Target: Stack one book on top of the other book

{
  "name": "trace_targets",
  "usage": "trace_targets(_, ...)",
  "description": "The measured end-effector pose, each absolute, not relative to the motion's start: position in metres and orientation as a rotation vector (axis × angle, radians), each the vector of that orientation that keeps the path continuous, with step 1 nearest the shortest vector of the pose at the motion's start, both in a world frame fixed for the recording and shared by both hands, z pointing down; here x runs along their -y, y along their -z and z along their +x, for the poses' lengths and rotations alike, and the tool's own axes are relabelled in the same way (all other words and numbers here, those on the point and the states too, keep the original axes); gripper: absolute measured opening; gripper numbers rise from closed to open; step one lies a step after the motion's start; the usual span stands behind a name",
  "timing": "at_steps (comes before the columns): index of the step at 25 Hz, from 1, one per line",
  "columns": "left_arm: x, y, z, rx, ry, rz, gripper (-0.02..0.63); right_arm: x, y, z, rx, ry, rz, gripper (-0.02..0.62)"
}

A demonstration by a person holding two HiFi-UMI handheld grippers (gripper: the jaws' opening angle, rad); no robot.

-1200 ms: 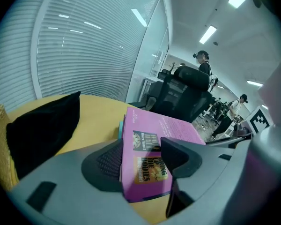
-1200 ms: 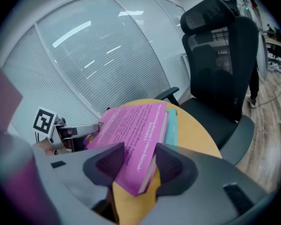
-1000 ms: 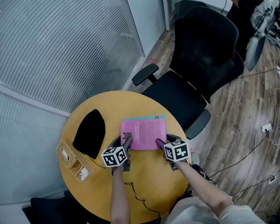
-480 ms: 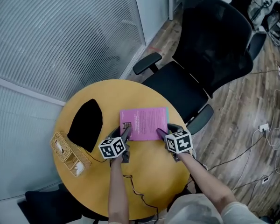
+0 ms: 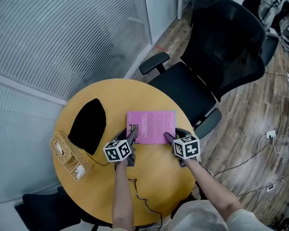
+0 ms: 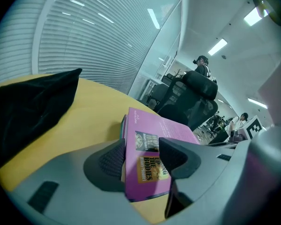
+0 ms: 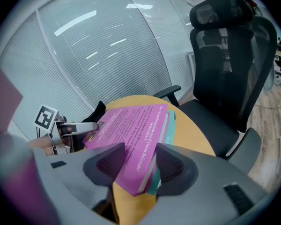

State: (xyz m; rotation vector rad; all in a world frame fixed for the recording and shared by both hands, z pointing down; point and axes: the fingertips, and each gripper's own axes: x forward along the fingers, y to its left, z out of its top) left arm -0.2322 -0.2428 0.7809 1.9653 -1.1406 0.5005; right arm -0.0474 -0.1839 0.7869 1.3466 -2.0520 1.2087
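A pink book (image 5: pixel 151 126) lies over a teal book on the round yellow table (image 5: pixel 154 182). In the head view the teal one is hidden; its edge (image 7: pixel 168 121) shows under the pink cover in the right gripper view. My left gripper (image 5: pixel 130 136) has the pink book's near left corner (image 6: pixel 147 165) between its pads, which press on it as the jaws are closing. My right gripper (image 5: pixel 169 137) is shut on the near right corner (image 7: pixel 136 165), where the pink cover sits slightly above the teal book.
A black cloth (image 5: pixel 88 125) lies on the table's left side, and a wicker basket (image 5: pixel 67 156) stands at the left rim. A thin cable (image 5: pixel 137 196) runs across the near tabletop. A black office chair (image 5: pixel 216 52) stands just beyond the table.
Both grippers have sunk a little with the pink book. The strip of teal cover that showed at its far edge a second ago is hidden in the head view.
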Motion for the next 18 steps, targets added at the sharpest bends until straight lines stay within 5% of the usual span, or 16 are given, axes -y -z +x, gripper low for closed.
trace_targets(18, 0.2407, -0.7828, -0.2336, 1.148, -0.453, 1.944, 0.238, 0.1828, -0.7884, -0.0458, 2.059, -1.197, 1.34, 0.21)
